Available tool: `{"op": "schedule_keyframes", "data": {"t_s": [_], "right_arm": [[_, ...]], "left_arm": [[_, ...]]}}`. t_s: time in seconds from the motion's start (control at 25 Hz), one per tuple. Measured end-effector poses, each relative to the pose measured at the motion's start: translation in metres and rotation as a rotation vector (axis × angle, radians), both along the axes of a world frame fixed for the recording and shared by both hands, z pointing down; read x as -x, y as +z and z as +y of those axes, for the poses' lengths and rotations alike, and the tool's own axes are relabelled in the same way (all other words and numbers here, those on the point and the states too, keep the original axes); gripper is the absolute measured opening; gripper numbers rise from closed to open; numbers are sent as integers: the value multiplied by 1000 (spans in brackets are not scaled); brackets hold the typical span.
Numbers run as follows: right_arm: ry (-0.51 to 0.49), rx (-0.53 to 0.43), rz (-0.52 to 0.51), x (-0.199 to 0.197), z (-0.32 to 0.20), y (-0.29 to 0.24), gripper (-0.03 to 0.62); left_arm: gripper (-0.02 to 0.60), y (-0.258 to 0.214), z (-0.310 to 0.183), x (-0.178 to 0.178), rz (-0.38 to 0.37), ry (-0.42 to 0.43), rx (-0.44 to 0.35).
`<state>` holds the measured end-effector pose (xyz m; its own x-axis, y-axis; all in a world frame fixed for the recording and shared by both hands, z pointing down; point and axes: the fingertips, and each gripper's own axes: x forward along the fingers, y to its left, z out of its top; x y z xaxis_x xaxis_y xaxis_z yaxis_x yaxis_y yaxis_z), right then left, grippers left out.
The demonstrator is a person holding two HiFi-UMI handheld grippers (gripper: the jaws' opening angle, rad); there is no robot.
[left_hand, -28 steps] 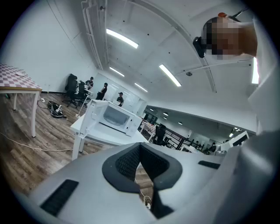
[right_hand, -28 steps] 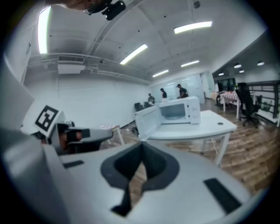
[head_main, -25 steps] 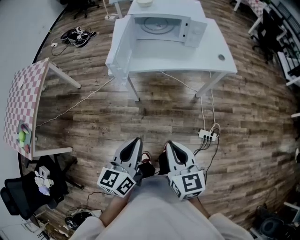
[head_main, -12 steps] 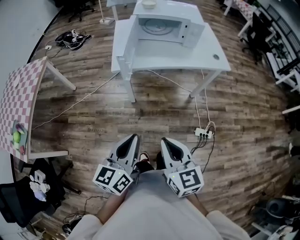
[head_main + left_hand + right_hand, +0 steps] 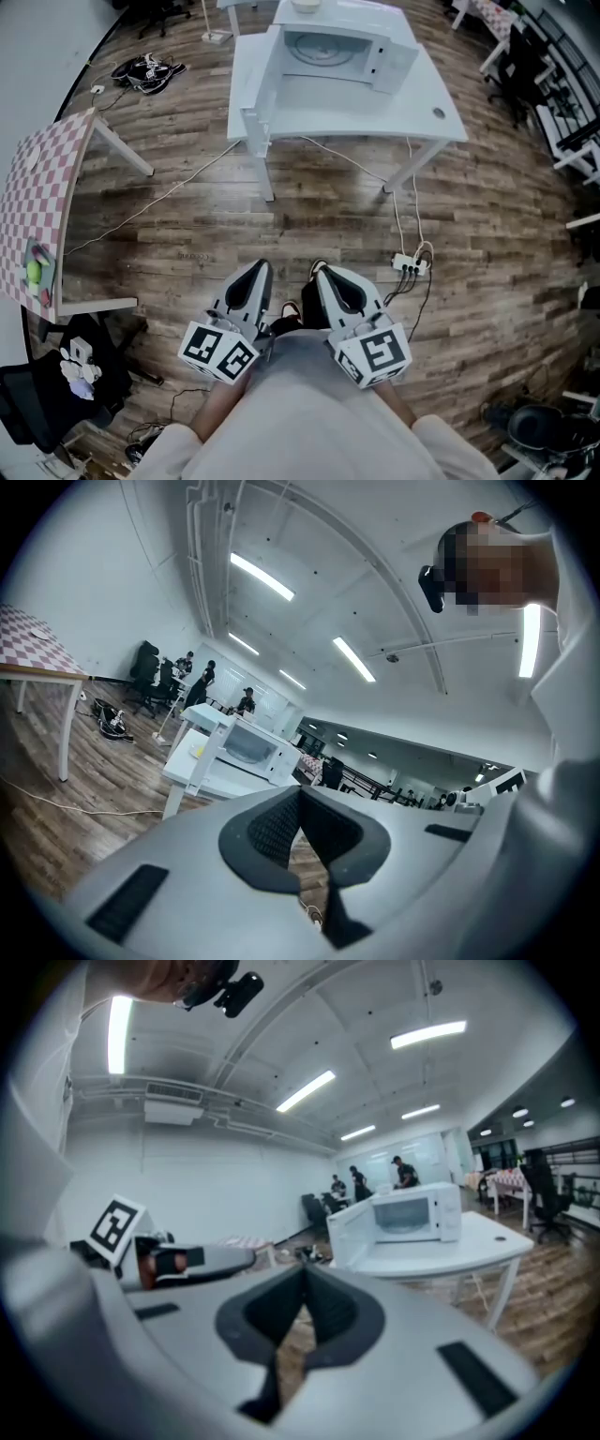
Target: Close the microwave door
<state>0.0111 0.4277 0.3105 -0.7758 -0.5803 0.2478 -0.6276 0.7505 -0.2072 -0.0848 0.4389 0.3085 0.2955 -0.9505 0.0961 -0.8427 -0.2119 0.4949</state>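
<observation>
The white microwave (image 5: 342,49) stands on a white table (image 5: 412,108) at the top of the head view. Its door (image 5: 253,89) is swung wide open to the left. My left gripper (image 5: 260,269) and right gripper (image 5: 322,273) hang side by side low in the view, close to my body and far from the table. Both are shut with nothing between the jaws. The left gripper view shows the microwave (image 5: 251,747) small in the distance past the left gripper (image 5: 300,794). Beyond the right gripper (image 5: 305,1274), the microwave (image 5: 412,1215) shows with its open door (image 5: 352,1232).
A pink checkered table (image 5: 42,216) stands at the left. A power strip (image 5: 411,265) with cables lies on the wooden floor between me and the white table. A bowl (image 5: 305,5) sits on the microwave. Dark cables (image 5: 145,67) lie far left; chairs crowd the right.
The head view has shifted a little, so the table sits slightly higher and to the right. Both grippers stay shut and low. The microwave door is still open.
</observation>
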Motion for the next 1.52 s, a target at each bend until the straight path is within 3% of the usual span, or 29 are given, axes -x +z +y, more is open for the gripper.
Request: {"op": "schedule_keyframes", "data": {"t_s": [0.88,1.52], "right_arm": [[-97,38,-45,-4,-155,4,21],[-192,67,-30,-11,-200,18,21]], "left_arm": [[17,1,-142,-17,-33,-25,35],[17,8,-187,-36,-61,-51,57]]}}
